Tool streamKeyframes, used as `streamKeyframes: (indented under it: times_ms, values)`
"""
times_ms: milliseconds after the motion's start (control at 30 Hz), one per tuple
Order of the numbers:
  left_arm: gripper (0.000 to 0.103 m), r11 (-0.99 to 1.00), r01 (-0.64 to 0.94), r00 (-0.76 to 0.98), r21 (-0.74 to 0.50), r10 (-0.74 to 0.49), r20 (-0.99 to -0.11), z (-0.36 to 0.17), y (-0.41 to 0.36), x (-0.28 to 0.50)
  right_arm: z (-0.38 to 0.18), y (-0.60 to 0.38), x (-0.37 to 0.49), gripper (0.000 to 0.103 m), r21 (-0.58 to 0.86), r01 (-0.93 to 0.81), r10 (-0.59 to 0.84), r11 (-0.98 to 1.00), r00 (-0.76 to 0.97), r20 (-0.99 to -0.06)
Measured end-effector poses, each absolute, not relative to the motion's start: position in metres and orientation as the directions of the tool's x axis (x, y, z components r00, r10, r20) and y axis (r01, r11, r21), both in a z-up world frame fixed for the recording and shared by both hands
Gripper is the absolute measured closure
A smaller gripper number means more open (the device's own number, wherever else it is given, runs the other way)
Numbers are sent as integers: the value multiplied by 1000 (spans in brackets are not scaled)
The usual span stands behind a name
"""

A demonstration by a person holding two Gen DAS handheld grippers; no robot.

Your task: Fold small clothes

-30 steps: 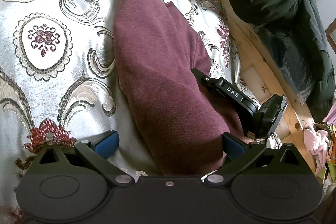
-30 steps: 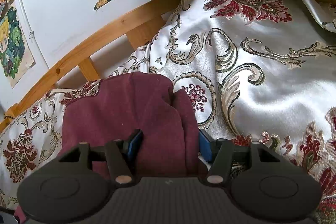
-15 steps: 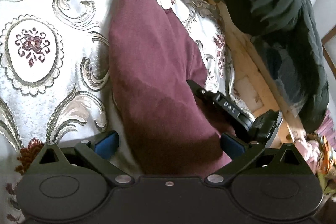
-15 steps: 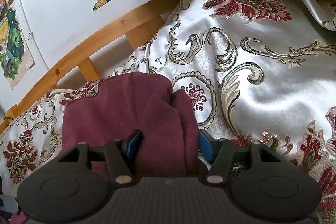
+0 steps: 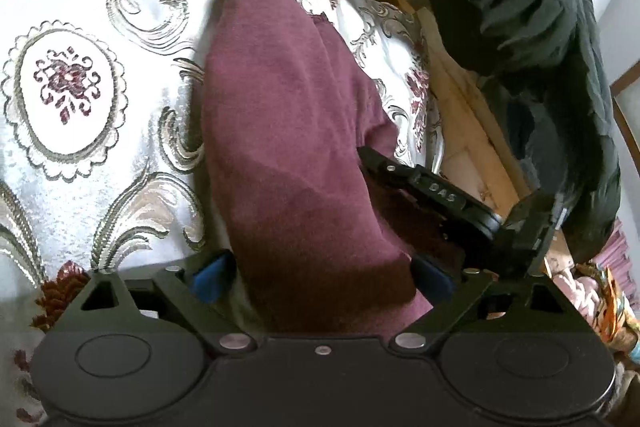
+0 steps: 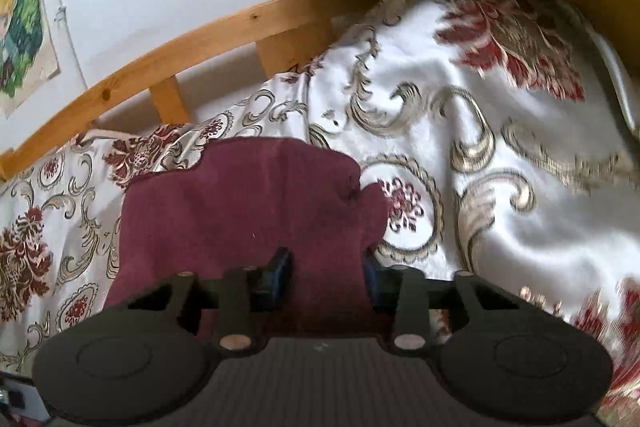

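A maroon garment lies lengthwise on the patterned white bedspread. My left gripper straddles its near end with jaws wide and closing. The cloth is between the blue pads, and the left pad stands clear of it. In the right wrist view the same garment sits bunched. My right gripper is closing on a fold of it, and cloth fills the gap between its pads. In the left wrist view the right gripper's finger reaches into the garment from the right.
A black jacket is heaped on the wooden bed frame to the right. A wooden rail and a wall with colourful pictures stand behind the bed. Pink items lie past the frame.
The right gripper's jaws have narrowed onto the maroon fold and it has risen and tilted a little. The left jaws have come in slightly around the garment's end.
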State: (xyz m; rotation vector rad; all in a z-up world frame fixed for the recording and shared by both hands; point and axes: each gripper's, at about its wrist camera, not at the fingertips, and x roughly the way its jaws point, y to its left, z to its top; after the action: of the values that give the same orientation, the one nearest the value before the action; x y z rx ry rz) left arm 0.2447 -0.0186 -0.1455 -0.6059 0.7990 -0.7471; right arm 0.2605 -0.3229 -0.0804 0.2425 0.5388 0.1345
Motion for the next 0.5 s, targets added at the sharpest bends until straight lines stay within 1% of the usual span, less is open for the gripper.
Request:
streamKeyframes:
  times_ms: [67, 133, 167, 233, 267, 300, 367, 500]
  values:
    - [18, 582, 341, 470, -738, -786, -402, -146, -17, 246, -73, -320, 258, 72, 273, -57, 191, 960, 849, -492]
    - [26, 578, 328, 473, -747, -785, -400, -146, -15, 247, -63, -315, 257, 75, 257, -67, 193, 964, 842, -504]
    - [28, 578, 325, 475, -748, -784, -399, -146, -14, 247, -54, -310, 257, 76, 234, -88, 199, 968, 837, -510]
    - [38, 582, 325, 484, -745, -779, -398, -143, -13, 246, -33, -299, 257, 80, 173, -144, 215, 974, 822, -527]
    - [40, 586, 335, 490, -738, -777, -395, -139, -13, 245, -22, -292, 259, 82, 142, -166, 217, 976, 816, -536]
    - [43, 593, 348, 495, -726, -774, -394, -135, -13, 244, -11, -286, 261, 83, 124, -183, 221, 975, 811, -541]
    - [48, 622, 378, 510, -686, -758, -406, -124, -17, 239, 9, -274, 262, 84, 100, -211, 232, 972, 811, -538]
    - [49, 627, 429, 550, -651, -753, -363, -98, -16, 229, 47, -246, 262, 84, 36, -275, 254, 961, 820, -512]
